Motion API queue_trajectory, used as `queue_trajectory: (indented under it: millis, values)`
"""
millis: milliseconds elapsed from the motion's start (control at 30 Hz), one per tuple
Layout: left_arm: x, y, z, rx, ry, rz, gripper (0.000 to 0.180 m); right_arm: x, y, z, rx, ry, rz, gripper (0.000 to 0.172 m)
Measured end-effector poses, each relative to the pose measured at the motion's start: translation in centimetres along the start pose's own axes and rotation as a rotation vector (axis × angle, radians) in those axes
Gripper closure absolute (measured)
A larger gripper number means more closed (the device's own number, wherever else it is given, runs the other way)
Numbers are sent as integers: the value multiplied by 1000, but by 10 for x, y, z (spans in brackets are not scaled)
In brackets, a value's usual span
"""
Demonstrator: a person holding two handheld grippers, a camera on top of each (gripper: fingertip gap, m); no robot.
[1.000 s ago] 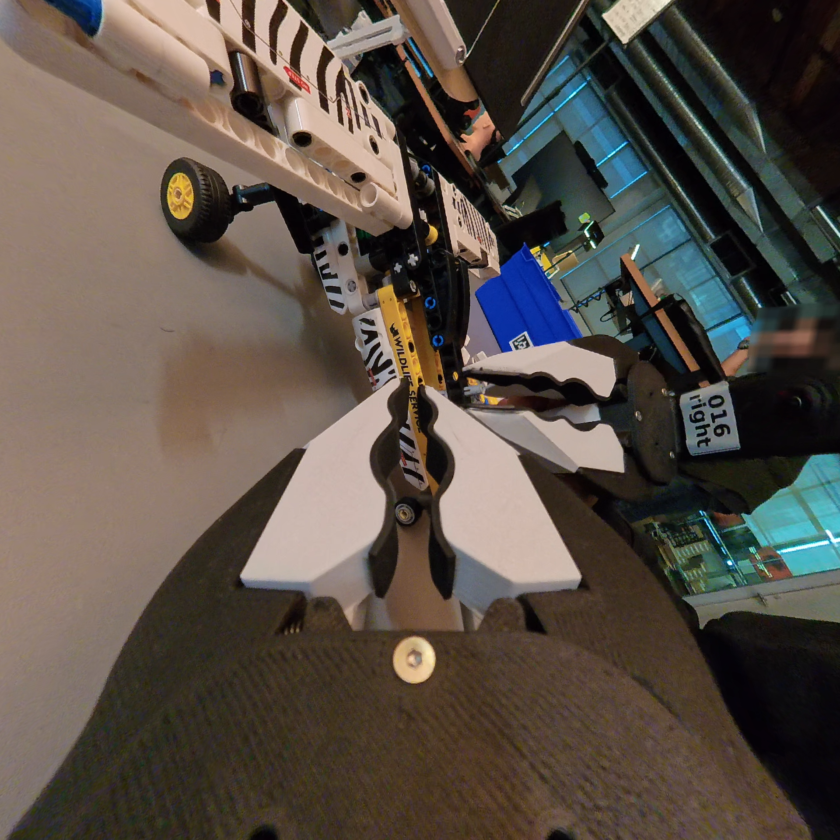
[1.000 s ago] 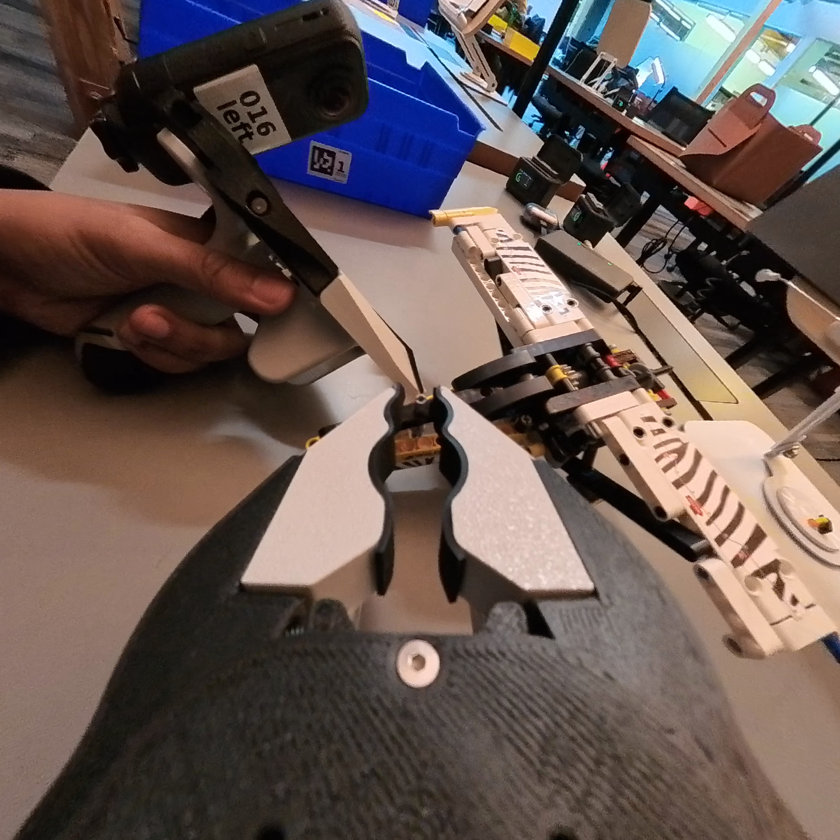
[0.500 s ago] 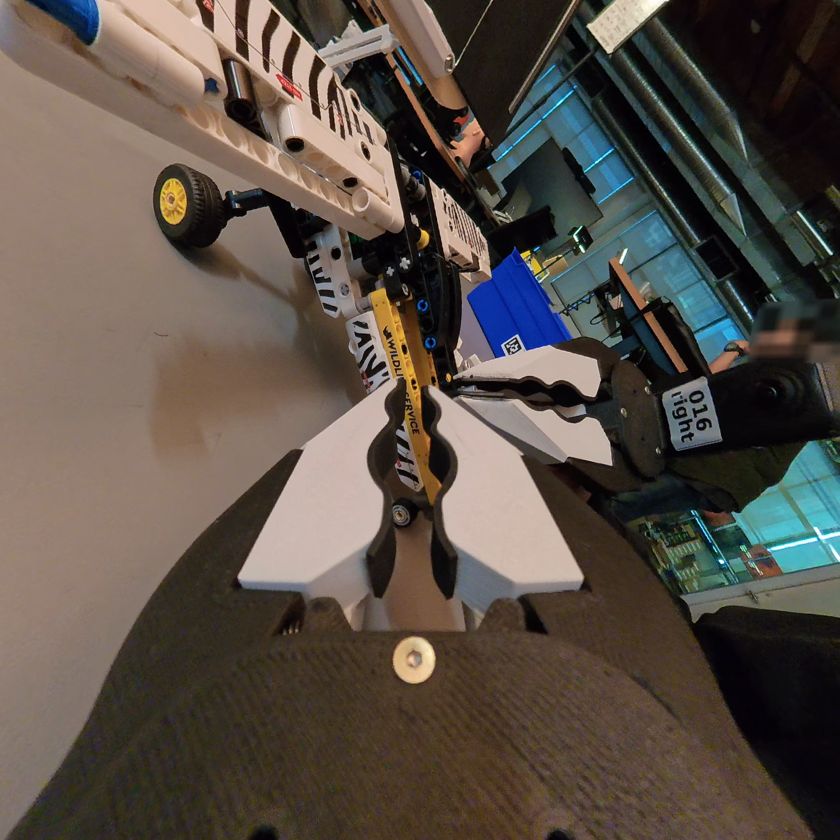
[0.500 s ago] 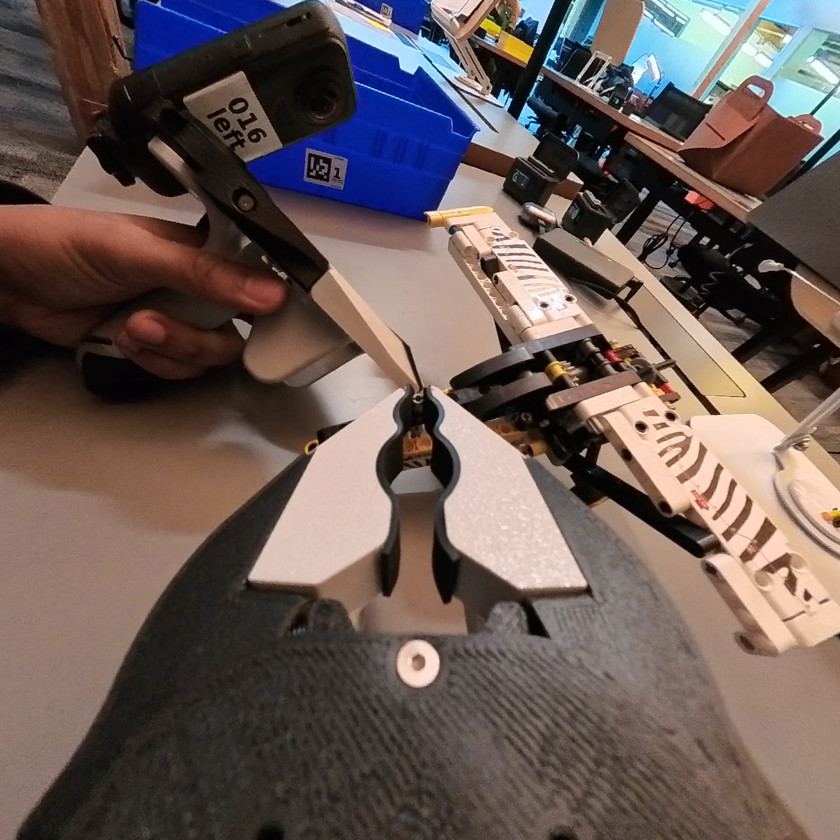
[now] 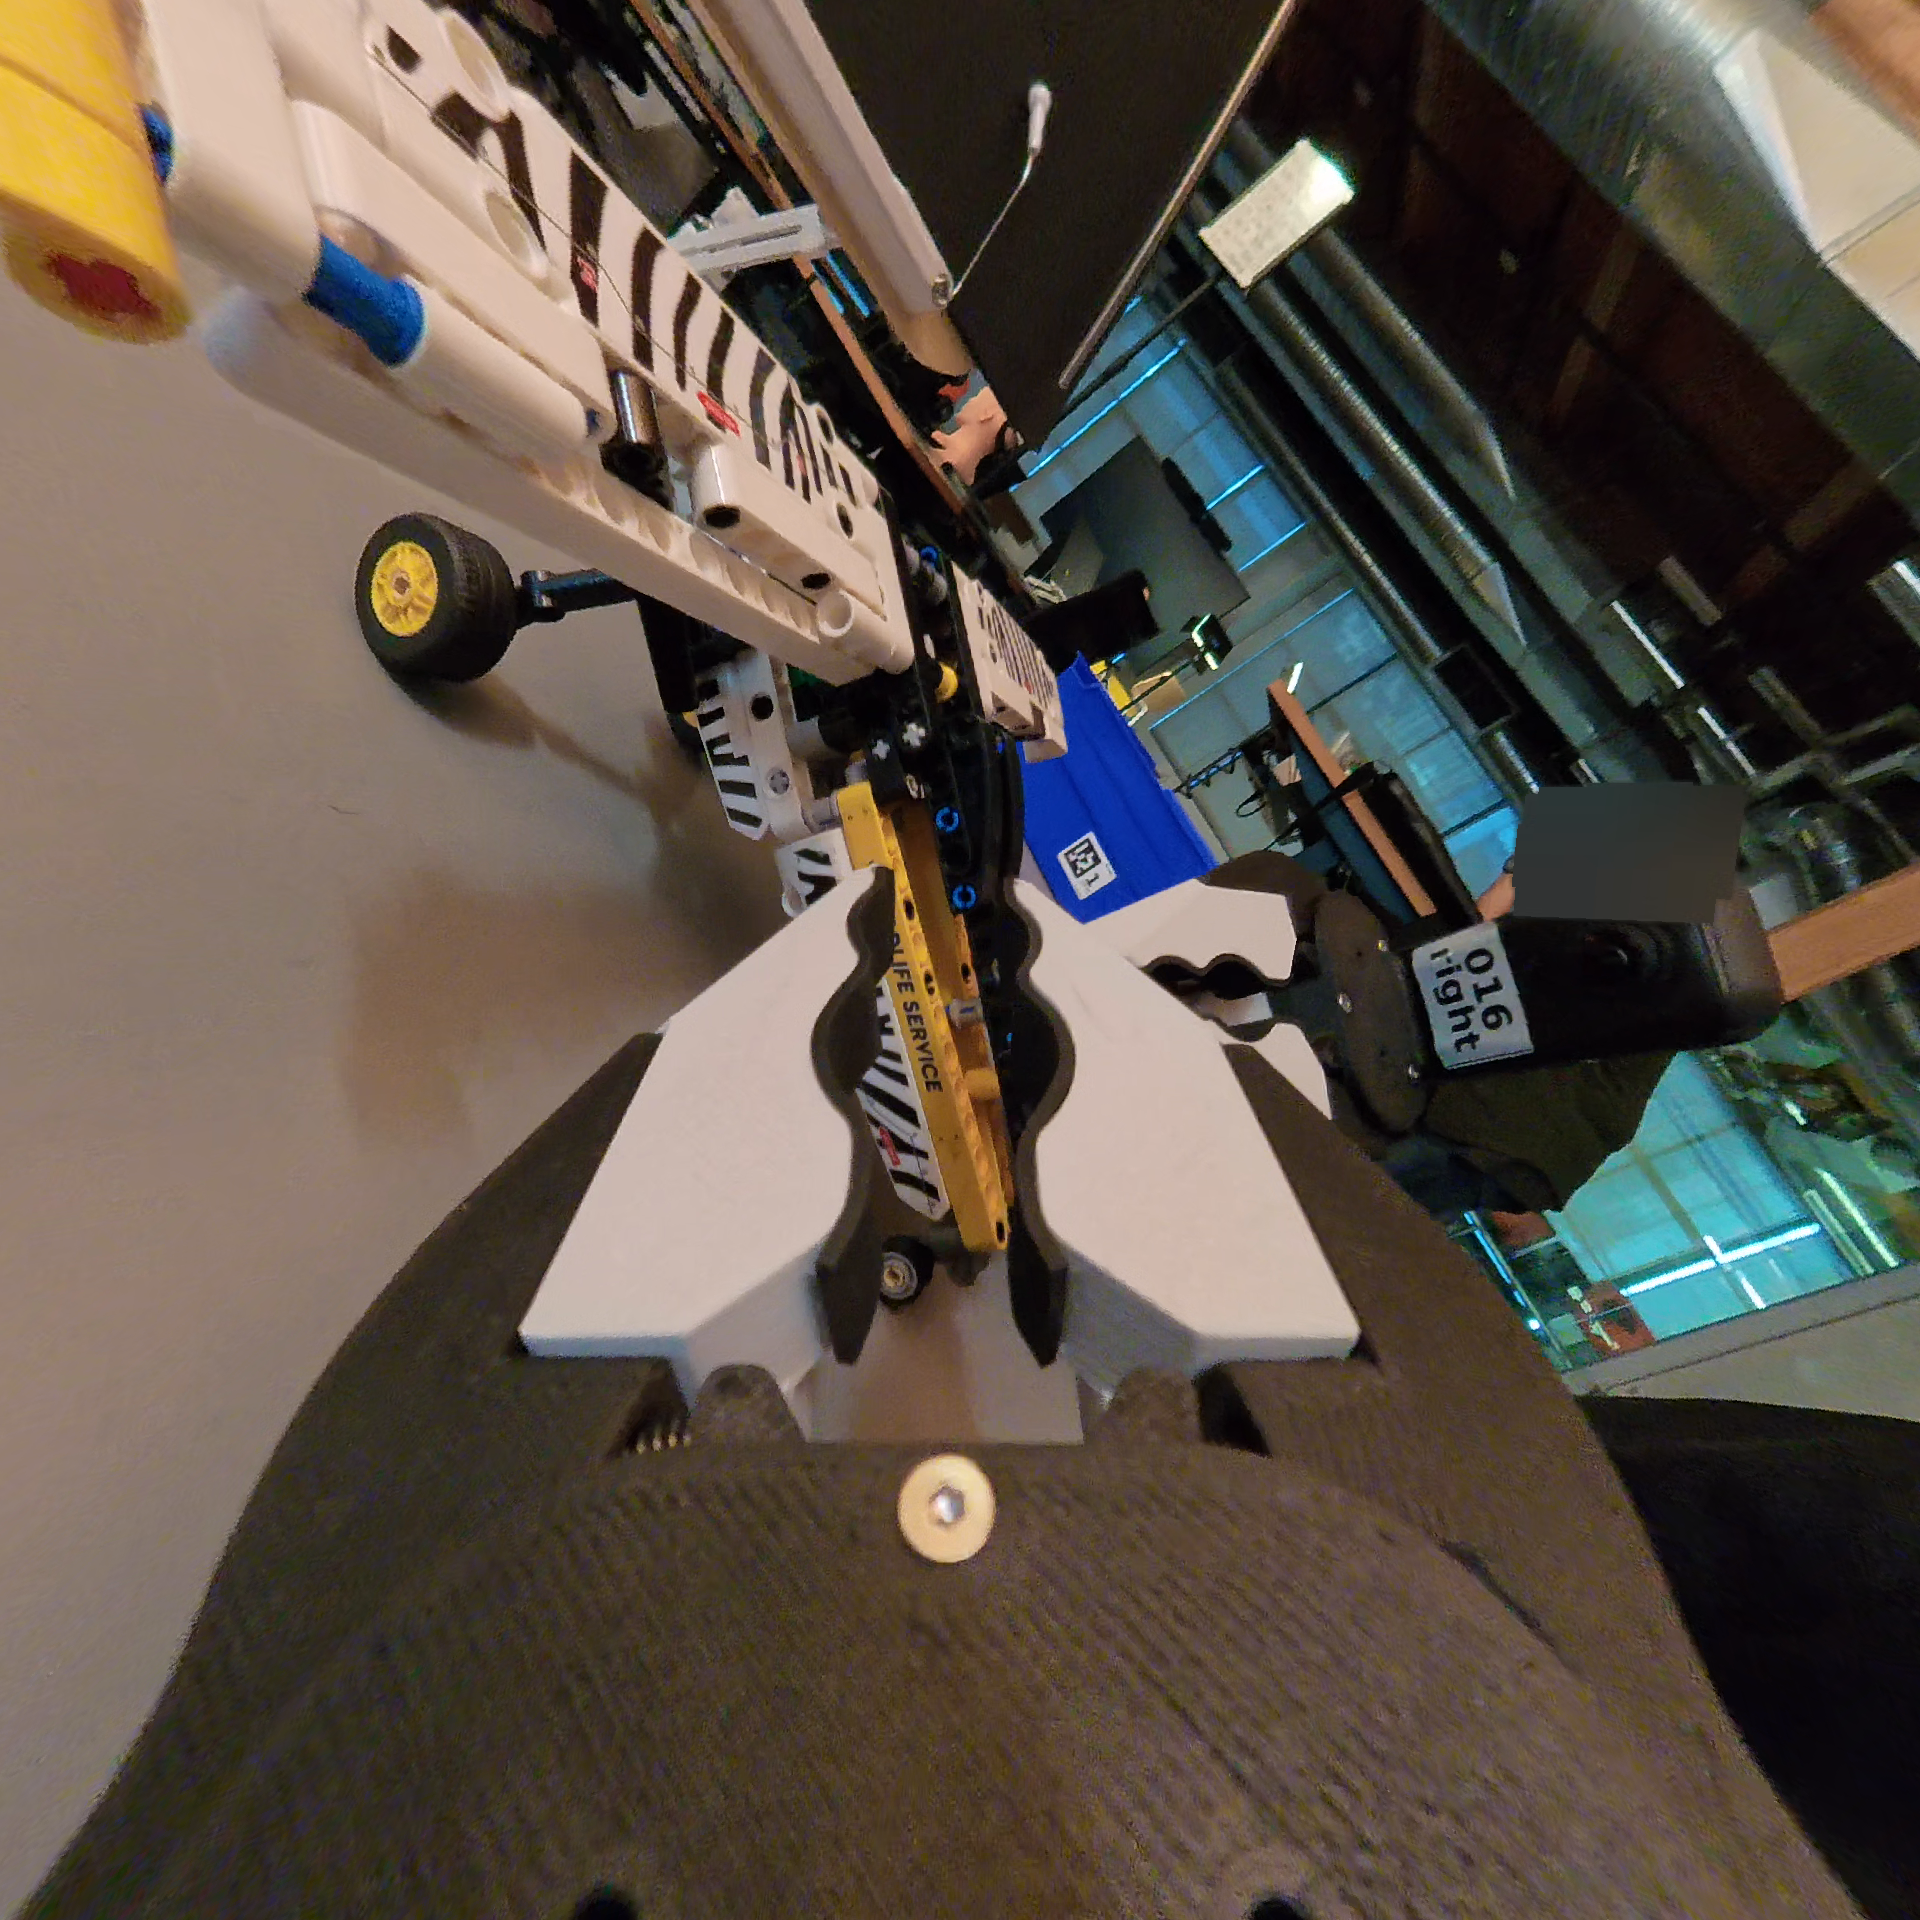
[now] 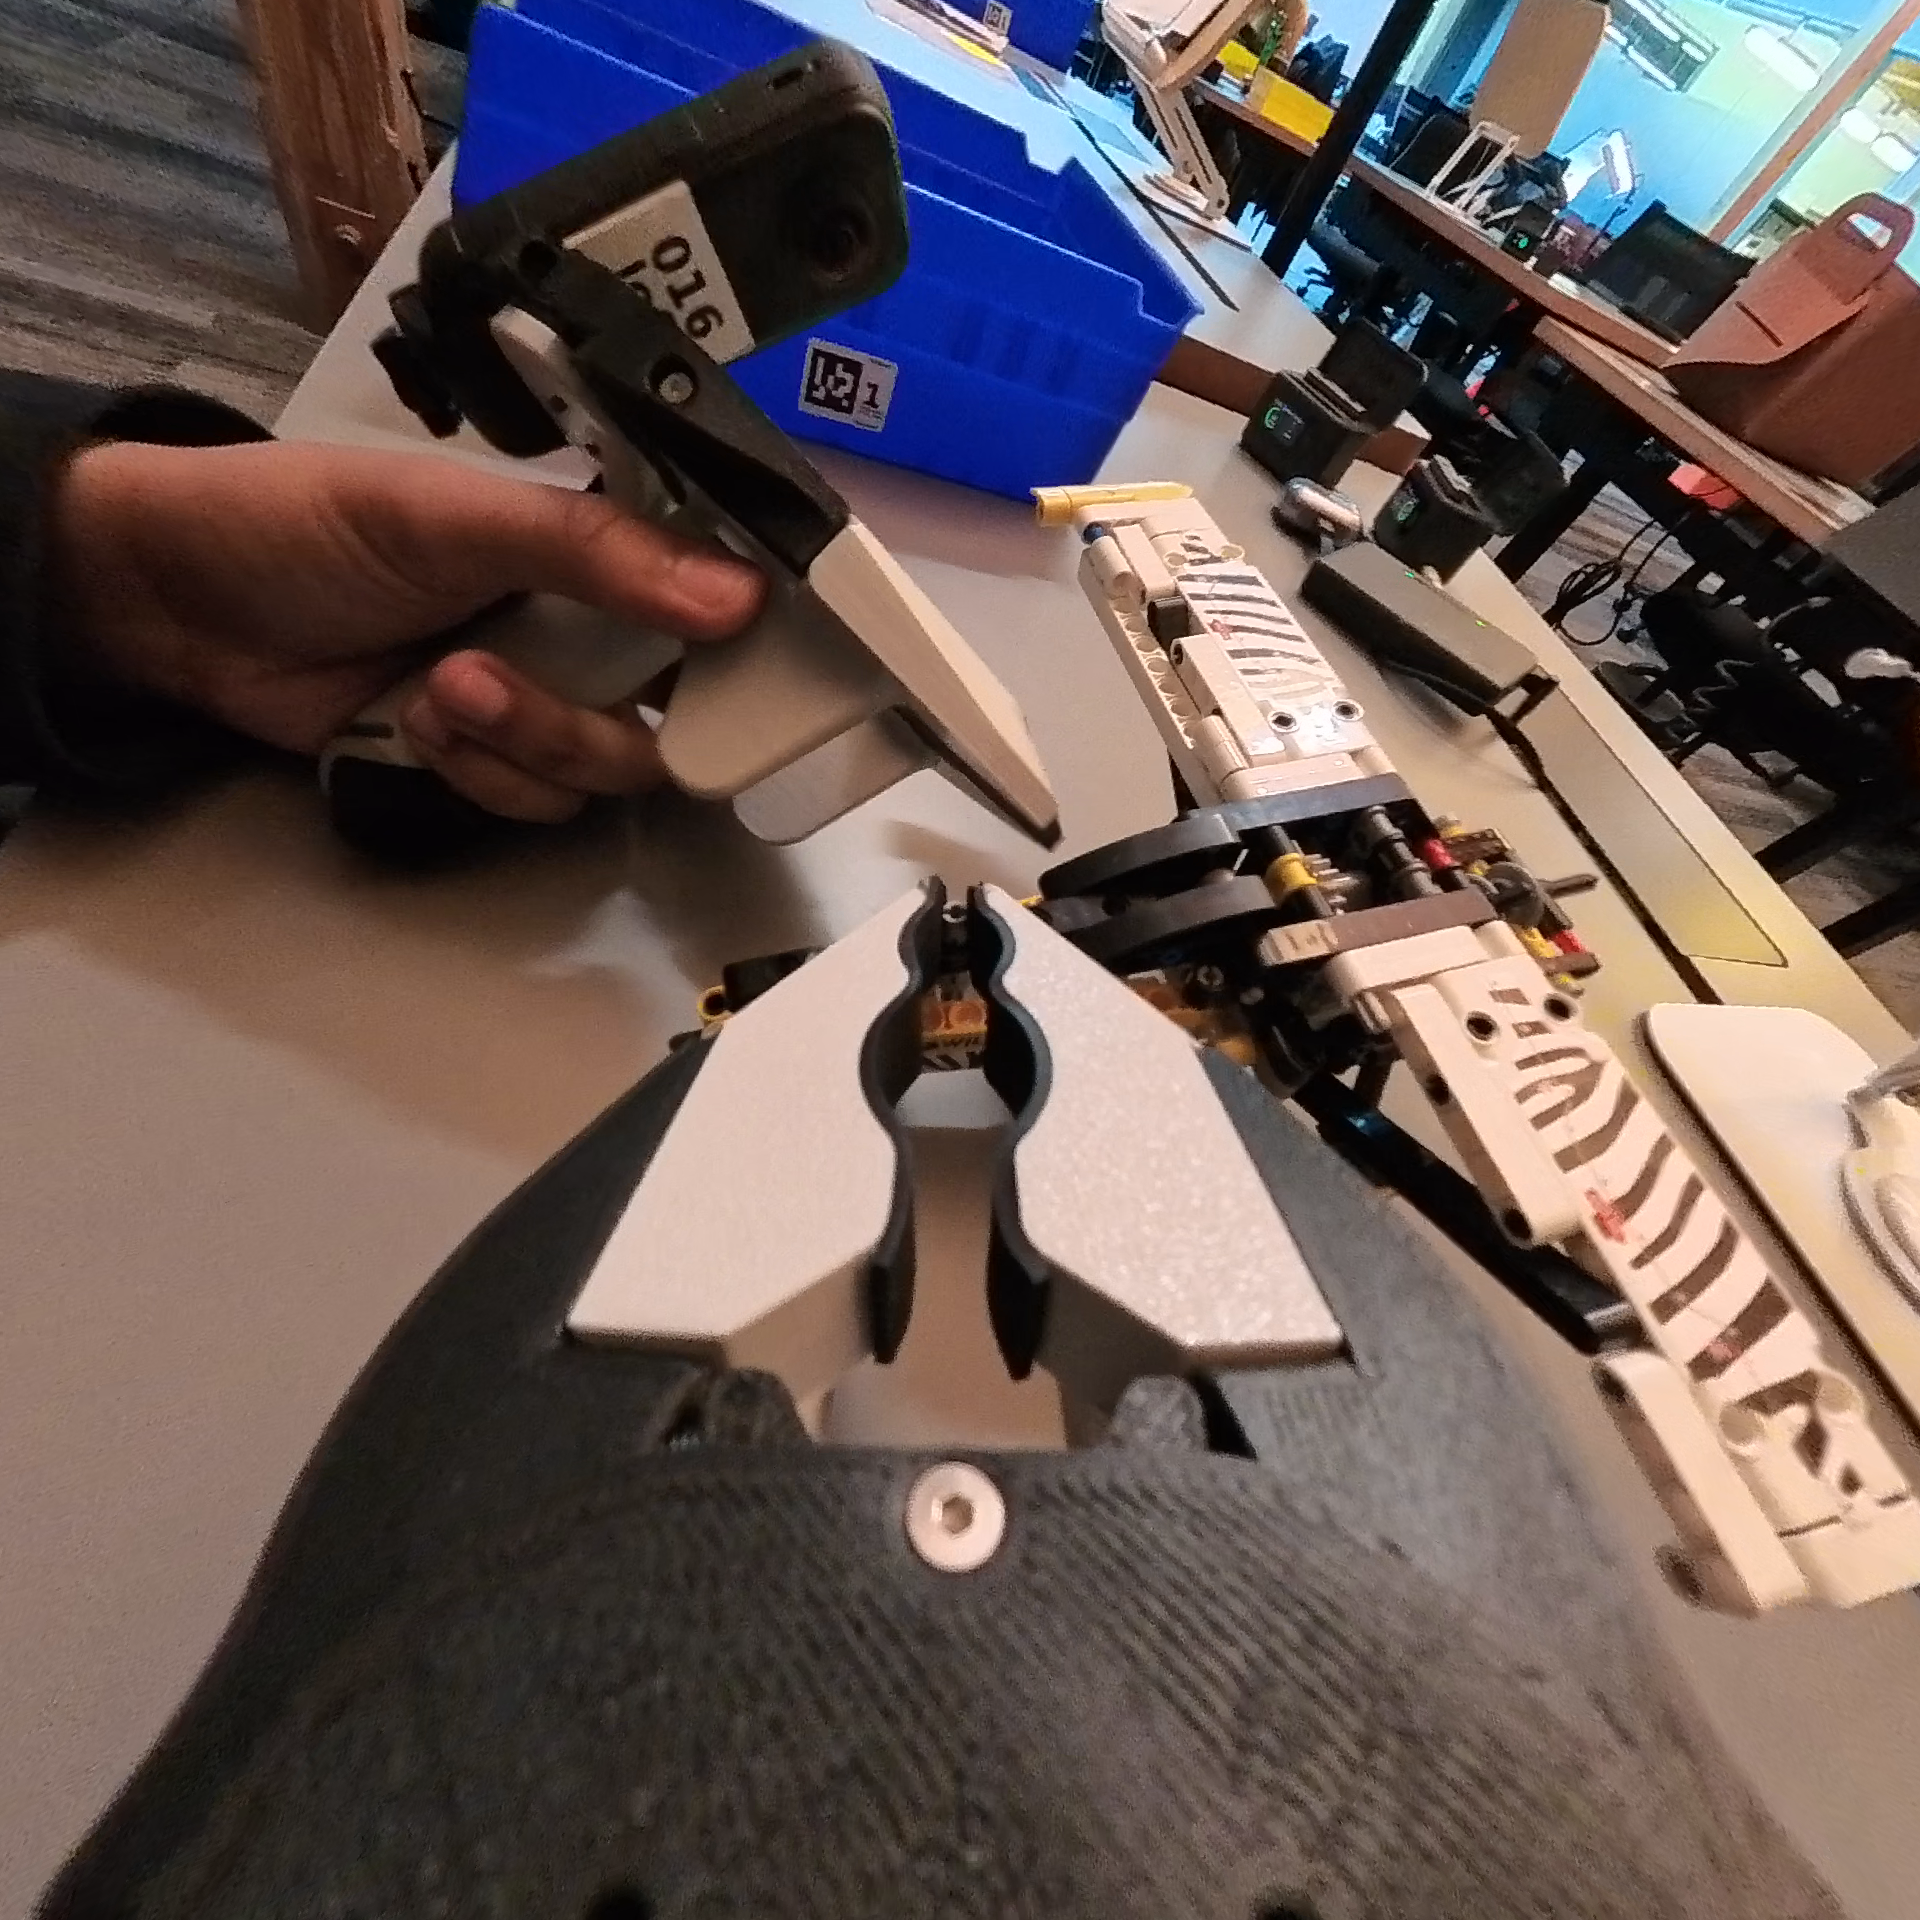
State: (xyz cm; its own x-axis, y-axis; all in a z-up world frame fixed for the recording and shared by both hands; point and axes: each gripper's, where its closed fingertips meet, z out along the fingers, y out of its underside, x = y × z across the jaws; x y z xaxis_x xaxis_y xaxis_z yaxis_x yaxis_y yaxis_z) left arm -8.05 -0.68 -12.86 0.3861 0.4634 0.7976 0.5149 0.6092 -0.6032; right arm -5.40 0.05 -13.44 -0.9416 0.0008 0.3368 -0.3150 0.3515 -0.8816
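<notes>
A white, zebra-striped toy-brick model [image 6: 1247, 665] lies on the grey table [image 6: 312, 1091]. My right gripper [image 6: 954, 899] is shut on a small black pin [image 6: 952, 920] at the model's near end, by its yellow beam. My left gripper [image 6: 1029, 810], held by a hand [image 6: 364, 592], is open and hangs just above and left of that spot, touching nothing. In the left wrist view the left gripper [image 5: 948, 899] has its jaws apart with the yellow beam [image 5: 940, 1039] showing between them, clear of both pads. The right gripper [image 5: 1195, 977] shows to the right, tips hidden.
A blue bin [image 6: 987, 270] stands behind the left gripper. Black devices [image 6: 1330, 416] and a flat black box [image 6: 1423, 623] lie past the model. A white pad [image 6: 1766, 1122] is at the right. The model's black wheel with a yellow hub [image 5: 436, 597] rests on the table. My left and right fingertips are right by each other.
My left gripper has opened and lifted back from the yellow beam. My right gripper closed on the small pin and stays shut on it.
</notes>
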Motion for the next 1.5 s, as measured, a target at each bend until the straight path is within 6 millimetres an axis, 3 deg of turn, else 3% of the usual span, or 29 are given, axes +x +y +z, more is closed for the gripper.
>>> queue_trajectory:
  millis: [600,1200,1500]
  values:
    - [1,-6,-2,18,36,-24,165,-33,-11,-7,36,-193,-13,170]
    - [-1,-15,-4,53,63,-67,165,-28,-13,-8,57,-161,-30,169]
    - [-1,-15,-3,50,61,-62,165,-3,-29,-22,174,-59,44,169]
